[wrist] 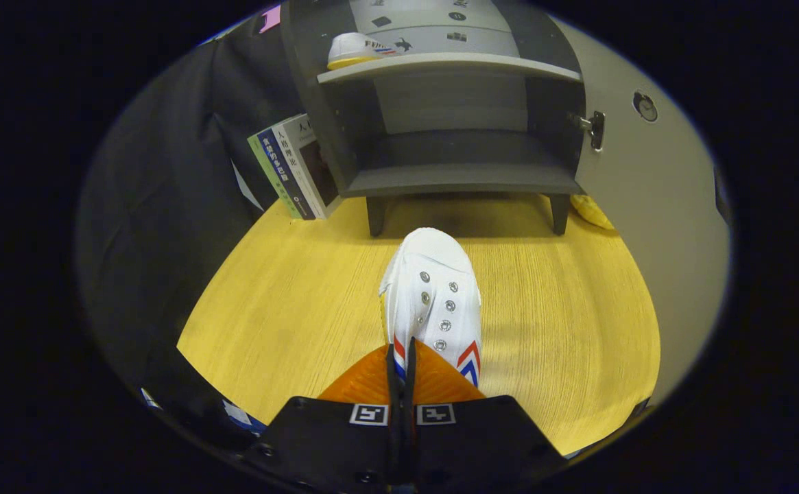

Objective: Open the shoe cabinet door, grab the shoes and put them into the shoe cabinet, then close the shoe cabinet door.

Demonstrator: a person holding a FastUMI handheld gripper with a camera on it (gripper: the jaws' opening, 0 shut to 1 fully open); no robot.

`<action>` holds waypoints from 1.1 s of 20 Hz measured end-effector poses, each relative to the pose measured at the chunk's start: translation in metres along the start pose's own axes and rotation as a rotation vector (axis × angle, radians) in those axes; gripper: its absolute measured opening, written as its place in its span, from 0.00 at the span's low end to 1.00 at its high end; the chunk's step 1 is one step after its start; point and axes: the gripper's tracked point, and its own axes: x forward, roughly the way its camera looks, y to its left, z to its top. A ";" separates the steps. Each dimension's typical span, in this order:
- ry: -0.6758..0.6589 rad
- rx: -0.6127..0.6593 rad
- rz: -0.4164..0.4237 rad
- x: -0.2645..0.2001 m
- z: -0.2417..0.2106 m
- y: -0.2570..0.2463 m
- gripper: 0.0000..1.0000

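Note:
A white canvas shoe with red and blue stripes hangs over the wooden table, toe pointing toward the cabinet. My gripper is shut on the shoe's side wall near the heel, both fingers pressed close together on it. Beyond the shoe stands the grey shoe cabinet with its door swung open to the right. A second white shoe lies on the cabinet's upper shelf. The lower shelf holds nothing that I can see.
A few books lean against the cabinet's left side. A yellow object lies on the table behind the cabinet's right leg, next to the open door. Black cloth hangs to the left.

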 end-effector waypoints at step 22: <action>-0.405 -0.023 0.021 -0.088 0.262 -0.004 0.01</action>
